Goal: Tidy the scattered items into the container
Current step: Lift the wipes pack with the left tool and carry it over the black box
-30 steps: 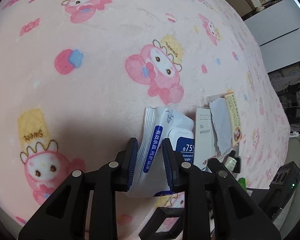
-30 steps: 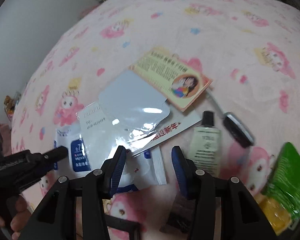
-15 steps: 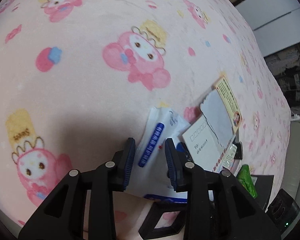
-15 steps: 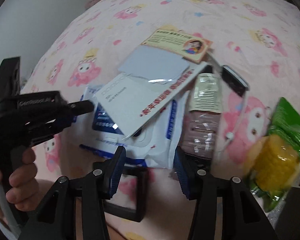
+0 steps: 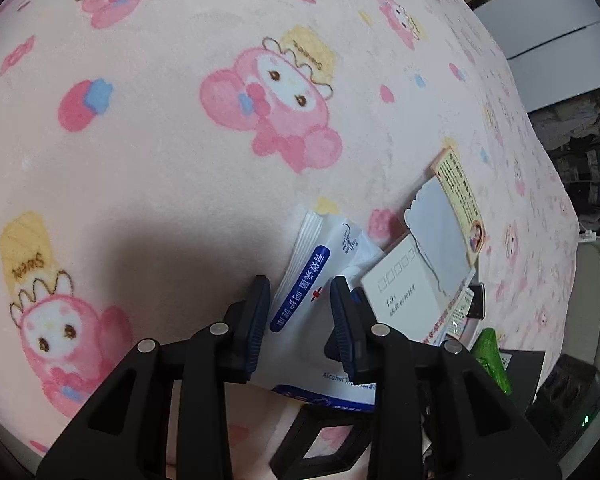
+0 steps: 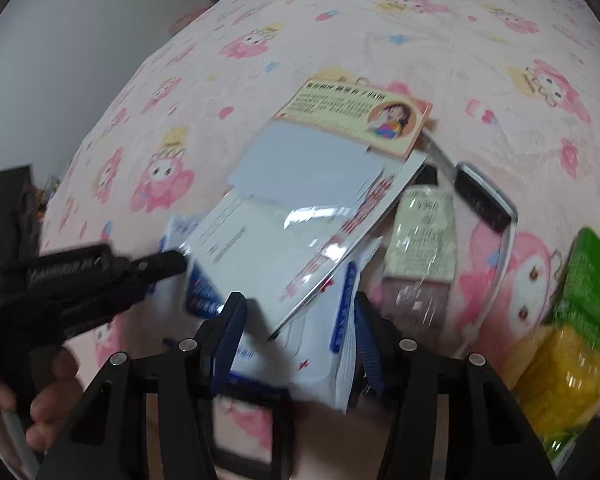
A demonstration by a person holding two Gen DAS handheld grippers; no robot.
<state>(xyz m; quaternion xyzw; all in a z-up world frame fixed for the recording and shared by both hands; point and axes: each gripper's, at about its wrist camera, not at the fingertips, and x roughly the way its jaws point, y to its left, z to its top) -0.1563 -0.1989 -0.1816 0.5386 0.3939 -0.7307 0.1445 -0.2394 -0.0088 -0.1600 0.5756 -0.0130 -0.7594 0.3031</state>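
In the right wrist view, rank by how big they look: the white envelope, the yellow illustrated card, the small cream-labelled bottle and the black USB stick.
Largest to smallest as seen:
1. white envelope
2. yellow illustrated card
3. small cream-labelled bottle
4. black USB stick
The envelope lies nearer the camera, so its lead is partly apparent.

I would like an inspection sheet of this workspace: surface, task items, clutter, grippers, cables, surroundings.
Surface: pink cartoon-print blanket.
Job's things: wipes pack under a white envelope; grey pouch and yellow card overlapping on top; small bottle; dark clip-like item; green corn packet. Container: not clearly seen.
Clutter: nothing seen.
Grippers: left gripper fingers either side of the wipes pack, gaps visible; right gripper open around the pack's other end.
Cables: thin white cord beside the bottle.
Surroundings: white cabinets, black device.
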